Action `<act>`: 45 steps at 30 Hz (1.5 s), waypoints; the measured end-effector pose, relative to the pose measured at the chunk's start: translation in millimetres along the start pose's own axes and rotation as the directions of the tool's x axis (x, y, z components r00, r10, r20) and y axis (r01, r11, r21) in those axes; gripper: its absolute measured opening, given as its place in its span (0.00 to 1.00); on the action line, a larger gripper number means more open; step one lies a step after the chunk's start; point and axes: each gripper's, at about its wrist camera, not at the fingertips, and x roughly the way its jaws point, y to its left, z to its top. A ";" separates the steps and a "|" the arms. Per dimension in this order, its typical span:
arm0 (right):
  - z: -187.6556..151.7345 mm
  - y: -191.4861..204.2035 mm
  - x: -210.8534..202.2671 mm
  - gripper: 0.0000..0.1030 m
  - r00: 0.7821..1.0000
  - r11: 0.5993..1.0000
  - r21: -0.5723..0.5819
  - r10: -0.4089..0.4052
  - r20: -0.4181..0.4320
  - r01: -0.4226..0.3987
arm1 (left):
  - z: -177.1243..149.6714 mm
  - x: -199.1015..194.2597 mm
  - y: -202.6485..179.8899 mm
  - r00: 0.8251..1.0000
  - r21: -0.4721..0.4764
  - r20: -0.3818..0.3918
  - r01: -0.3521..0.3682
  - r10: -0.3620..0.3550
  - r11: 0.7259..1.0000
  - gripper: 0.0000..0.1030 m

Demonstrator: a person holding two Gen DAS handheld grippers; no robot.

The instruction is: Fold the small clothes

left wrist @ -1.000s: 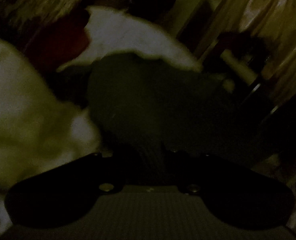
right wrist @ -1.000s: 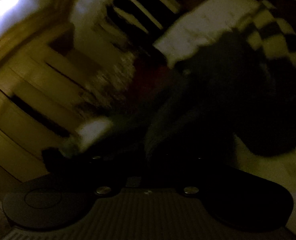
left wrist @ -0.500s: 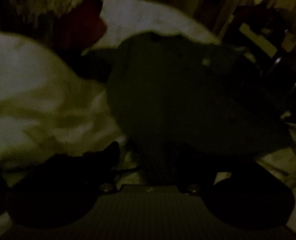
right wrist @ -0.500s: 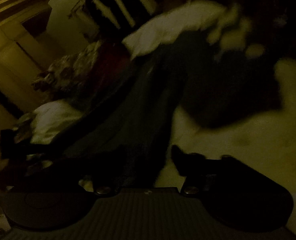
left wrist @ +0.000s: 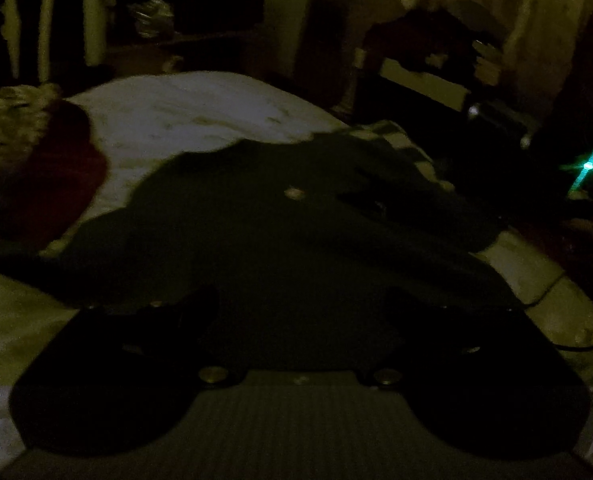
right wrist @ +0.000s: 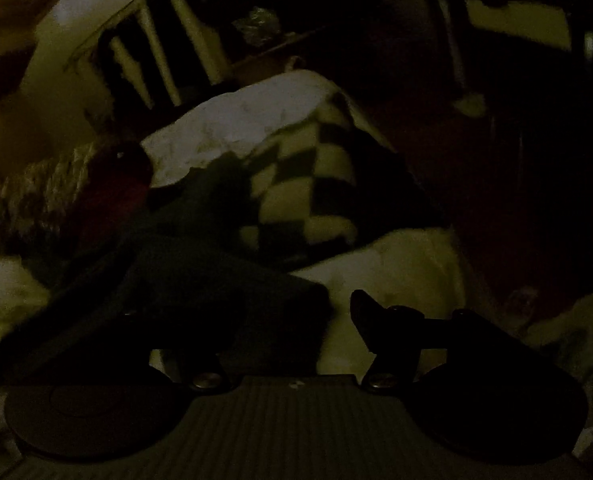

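Observation:
A dark garment (left wrist: 280,232) lies spread on the pale bed sheet (left wrist: 16,320), with a small pale spot near its middle. My left gripper (left wrist: 296,308) hovers at its near edge with its jaws opening wide. The cloth lies below and between the fingers, and the pads do not press on it. In the right wrist view the same dark garment (right wrist: 216,276) fills the lower left. My right gripper (right wrist: 280,316) is over its near corner, jaws opening. One of its fingertips (right wrist: 366,308) stands out against the sheet. The other is lost against the dark cloth.
A black-and-pale checked cloth (right wrist: 316,188) lies just beyond the garment. A red cloth (left wrist: 56,188) and a patterned cloth (left wrist: 8,128) sit at the left. A white pillow (left wrist: 196,116) is behind. A cable (left wrist: 568,344) and a green light (left wrist: 588,166) are off the bed's right side.
Both grippers went from shut on the dark garment to wide apart. The garment dropped and now lies flatter on the bed. The left view drew back; the right view swung toward the checked cloth.

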 end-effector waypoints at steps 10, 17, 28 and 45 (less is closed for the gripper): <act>5.8 19.0 18.8 0.13 0.990 0.990 -0.019 0.142 0.004 -0.141 | 1.0 36.8 -17.9 0.996 0.013 -0.025 0.083 -0.083 0.996 0.90; -11.8 152.5 -65.3 0.14 0.974 0.736 -0.640 0.198 -0.110 -0.222 | -13.3 40.0 -12.1 0.995 -0.013 -0.042 0.087 -0.087 0.996 0.90; -71.5 137.4 -63.0 0.76 0.980 0.919 -0.347 0.148 -0.132 -0.185 | -26.9 54.3 -23.6 0.987 0.003 -0.063 0.150 -0.150 0.989 0.90; -24.4 25.7 2.7 0.83 0.981 0.949 0.251 0.196 -0.004 -0.189 | 19.5 50.9 -121.3 0.959 0.265 -0.003 0.275 -0.285 0.924 0.97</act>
